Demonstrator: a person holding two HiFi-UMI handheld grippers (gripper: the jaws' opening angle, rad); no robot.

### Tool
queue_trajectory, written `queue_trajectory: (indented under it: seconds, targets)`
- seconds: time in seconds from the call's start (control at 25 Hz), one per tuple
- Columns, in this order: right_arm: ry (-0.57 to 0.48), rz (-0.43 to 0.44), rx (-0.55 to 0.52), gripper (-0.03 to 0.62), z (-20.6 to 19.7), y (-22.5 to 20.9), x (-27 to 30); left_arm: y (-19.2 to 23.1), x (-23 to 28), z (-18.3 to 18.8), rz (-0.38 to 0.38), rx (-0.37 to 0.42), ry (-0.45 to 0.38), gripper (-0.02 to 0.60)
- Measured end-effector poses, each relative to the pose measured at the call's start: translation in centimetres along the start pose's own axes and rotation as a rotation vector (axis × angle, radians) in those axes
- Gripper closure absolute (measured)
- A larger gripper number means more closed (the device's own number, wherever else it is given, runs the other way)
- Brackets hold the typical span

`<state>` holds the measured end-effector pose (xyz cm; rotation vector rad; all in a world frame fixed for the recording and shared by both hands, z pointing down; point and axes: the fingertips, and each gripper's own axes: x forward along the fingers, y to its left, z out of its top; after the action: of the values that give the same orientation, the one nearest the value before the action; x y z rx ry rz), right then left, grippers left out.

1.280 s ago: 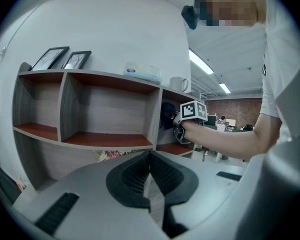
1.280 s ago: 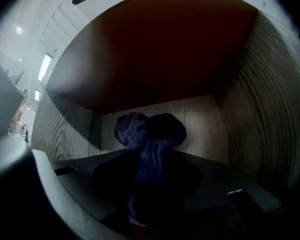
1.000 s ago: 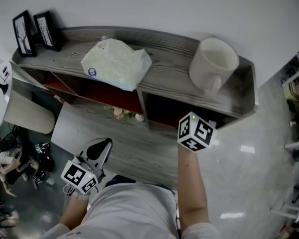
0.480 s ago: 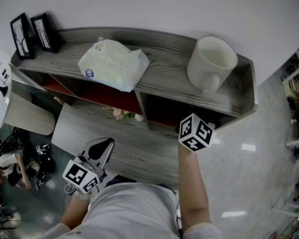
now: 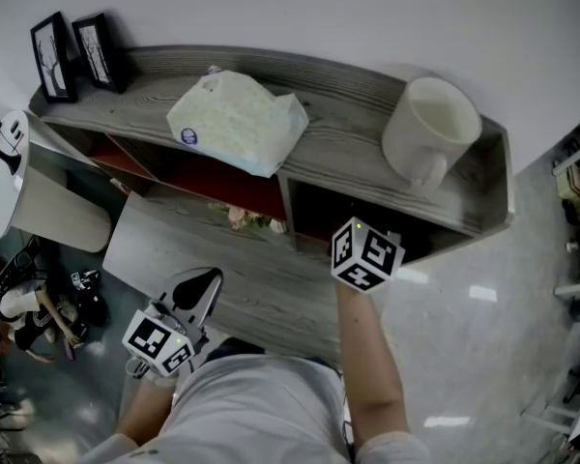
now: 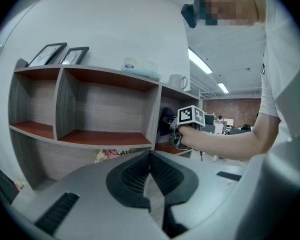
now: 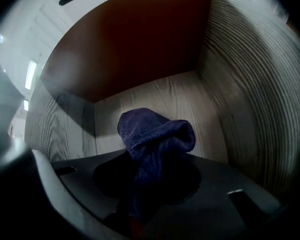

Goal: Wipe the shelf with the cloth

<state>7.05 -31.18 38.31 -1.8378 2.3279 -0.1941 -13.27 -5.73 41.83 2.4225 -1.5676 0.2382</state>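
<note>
Grey wood-grain shelf (image 5: pixel 338 90) against a white wall. Inside its right-end compartment the right gripper (image 7: pixel 152 179) has its jaws clamped on the dark blue cloth (image 7: pixel 155 134), which bunches out ahead of them toward the back panel. The left gripper (image 6: pixel 149 159) hangs low before the shelf, jaws together, empty. Along the top edge stand picture frames (image 5: pixel 53 58), a tissue pack (image 5: pixel 237 122) and a white mug (image 5: pixel 430 129). Since a second ago the right gripper has edged left.

You face a grey wooden shelf (image 5: pixel 343 131) across the upper frame: two picture frames (image 5: pixel 54 58) upper left, tissue pack (image 5: pixel 238 121) centre, white mug (image 5: pixel 431 129) upper right.
</note>
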Motion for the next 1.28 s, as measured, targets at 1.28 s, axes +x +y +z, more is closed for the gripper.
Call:
queue_trajectory:
  seconds: [1.28]
  targets:
    - [0.293, 0.248, -0.117, 0.484, -7.8, 7.4, 1.6, 0.9, -1.2, -0.6, 0.051, -0.023, -0.006, 0.568]
